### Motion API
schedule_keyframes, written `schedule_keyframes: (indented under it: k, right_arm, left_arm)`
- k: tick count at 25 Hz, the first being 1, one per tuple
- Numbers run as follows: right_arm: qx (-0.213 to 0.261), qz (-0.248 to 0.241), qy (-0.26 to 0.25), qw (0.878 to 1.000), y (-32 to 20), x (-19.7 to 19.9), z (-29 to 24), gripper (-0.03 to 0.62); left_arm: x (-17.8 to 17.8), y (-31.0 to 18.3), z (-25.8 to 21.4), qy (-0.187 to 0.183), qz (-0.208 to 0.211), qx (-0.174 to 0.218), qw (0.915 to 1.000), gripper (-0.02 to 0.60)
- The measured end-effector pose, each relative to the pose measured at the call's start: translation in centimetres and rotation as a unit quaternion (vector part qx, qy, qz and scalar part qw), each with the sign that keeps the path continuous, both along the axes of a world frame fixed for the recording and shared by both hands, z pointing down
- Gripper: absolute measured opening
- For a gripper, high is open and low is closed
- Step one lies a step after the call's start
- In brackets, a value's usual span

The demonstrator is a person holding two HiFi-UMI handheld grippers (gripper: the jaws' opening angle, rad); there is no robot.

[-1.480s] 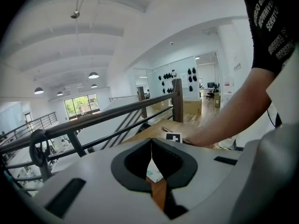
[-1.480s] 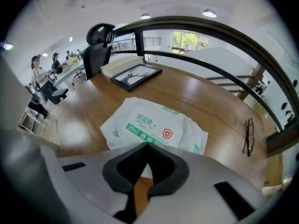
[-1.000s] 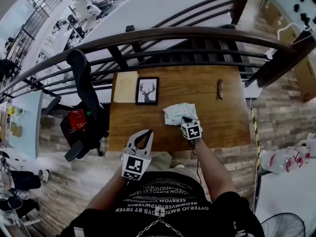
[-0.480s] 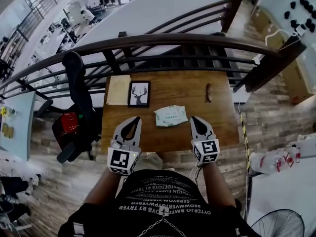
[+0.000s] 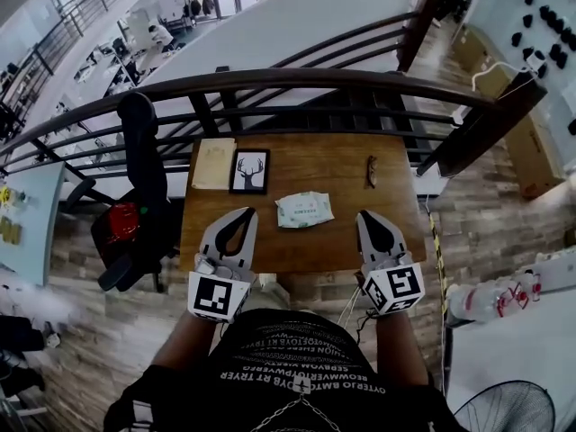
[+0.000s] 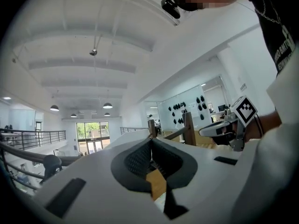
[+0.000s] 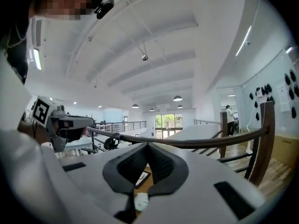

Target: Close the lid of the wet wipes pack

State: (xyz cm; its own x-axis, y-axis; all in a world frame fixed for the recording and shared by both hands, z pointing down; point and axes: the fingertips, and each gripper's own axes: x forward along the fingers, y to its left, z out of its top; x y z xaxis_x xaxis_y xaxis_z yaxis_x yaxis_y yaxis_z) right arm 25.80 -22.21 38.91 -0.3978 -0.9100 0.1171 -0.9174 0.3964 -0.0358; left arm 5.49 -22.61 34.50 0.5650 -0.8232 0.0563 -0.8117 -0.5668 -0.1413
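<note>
Claws both closed and empty: left claw [image 5: 240, 212], right claw [image 5: 368, 214], clear of wipes pack [image 5: 303, 210]; deer picture [image 5: 249, 170], glasses [image 5: 371, 171] beyond.

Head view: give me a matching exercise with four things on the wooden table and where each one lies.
Things:
1. wet wipes pack
2. framed deer picture
3. eyeglasses
4. beige sheet

Places on the table:
A. far side, toward the right
B. far left corner
C. middle
D. just right of the beige sheet

Pairs: 1-C, 2-D, 3-A, 4-B
</note>
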Motion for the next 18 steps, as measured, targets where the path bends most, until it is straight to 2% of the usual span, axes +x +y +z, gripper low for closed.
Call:
schedule_keyframes:
  k: [10,18]
  right_arm:
    - [0.006,0.005,0.0,1.0,2.6,0.8,0.1,0.014]
    - [-0.009,0.012,0.0,1.0,2.8,0.5,1.5,0.014]
  left_arm:
    - [2.6,3.6,0.4,-0.007,0.034,-0.014,0.9993,0.028]
    - [3.3,3.8,1.0,-0.021,0.052,-0.02,0.9982,0.028]
